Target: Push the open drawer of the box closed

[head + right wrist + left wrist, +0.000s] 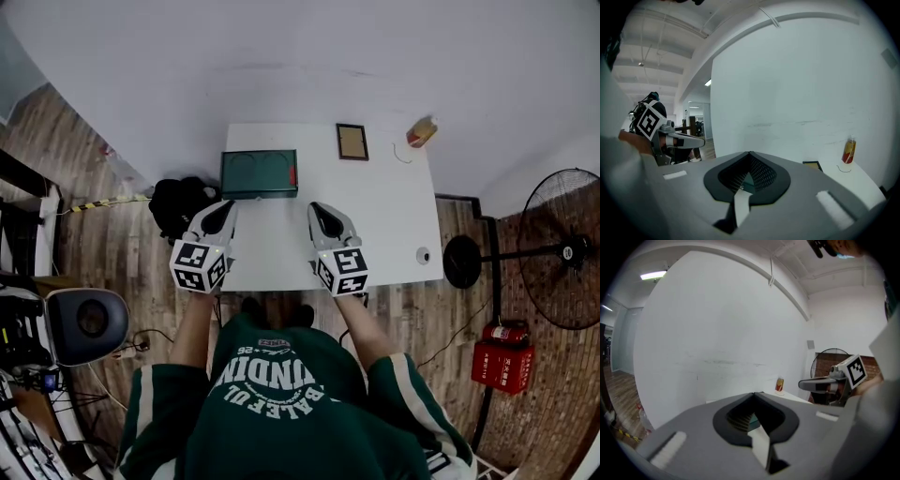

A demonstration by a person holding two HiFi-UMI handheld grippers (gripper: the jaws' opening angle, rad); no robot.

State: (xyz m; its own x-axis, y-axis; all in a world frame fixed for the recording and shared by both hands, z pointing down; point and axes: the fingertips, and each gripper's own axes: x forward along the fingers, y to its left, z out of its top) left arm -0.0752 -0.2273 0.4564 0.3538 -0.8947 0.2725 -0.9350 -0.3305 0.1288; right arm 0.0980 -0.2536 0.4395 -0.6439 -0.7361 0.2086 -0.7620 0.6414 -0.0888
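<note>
Both grippers hover over the near part of the white table, pointing toward the far wall.

Left gripper: jaws pressed together, tips meeting, nothing between them.

Right gripper: the same, closed tip to tip and empty.

Neither touches the box. The dark green box sits on the far left part of the table, ahead of my left gripper and apart from it. A red patch shows at its right end. From above I cannot tell how far the drawer stands out.

A small picture frame lies just right of the box. A bottle stands near the far right corner.
</note>
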